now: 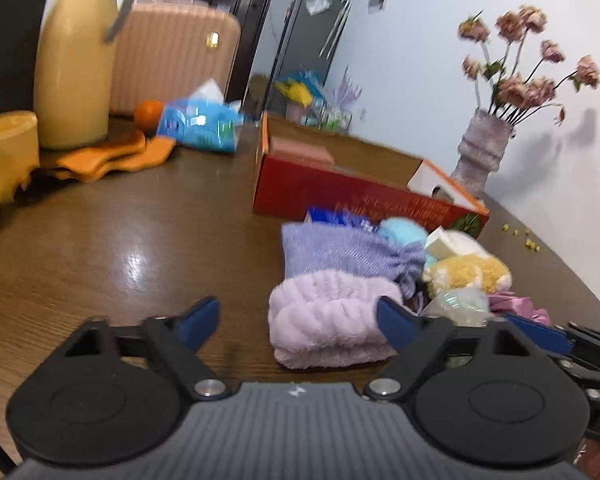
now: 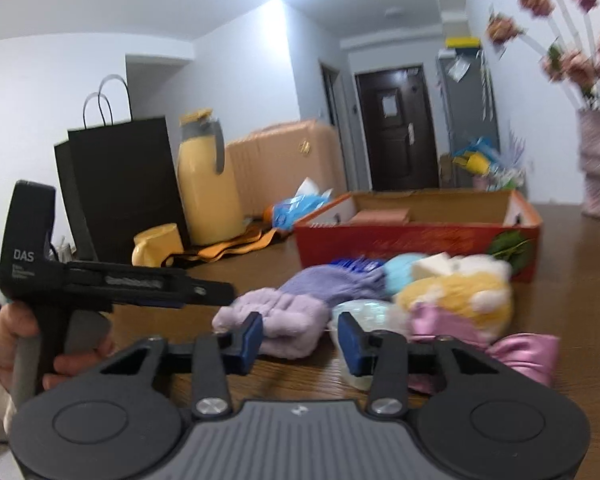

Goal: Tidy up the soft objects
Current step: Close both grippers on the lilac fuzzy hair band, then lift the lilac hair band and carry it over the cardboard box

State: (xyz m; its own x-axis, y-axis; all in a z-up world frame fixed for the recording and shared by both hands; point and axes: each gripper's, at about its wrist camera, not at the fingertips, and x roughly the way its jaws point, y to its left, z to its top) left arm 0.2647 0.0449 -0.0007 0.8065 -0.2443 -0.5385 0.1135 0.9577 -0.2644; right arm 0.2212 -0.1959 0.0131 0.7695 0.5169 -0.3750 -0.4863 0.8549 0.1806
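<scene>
Both low, near, seemingly pile-facing (image 1: pixel 380 276)

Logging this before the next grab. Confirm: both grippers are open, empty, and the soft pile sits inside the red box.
Wrong on the pile: the left wrist view shows it on the table, in front of the red box. Left gripper and right gripper are open, empty.

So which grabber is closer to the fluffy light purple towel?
Left. The left gripper is right in front of the fluffy light purple towel, one finger overlapping it. The right gripper sits off toward the towel's right end, nearer the clear packet.
</scene>
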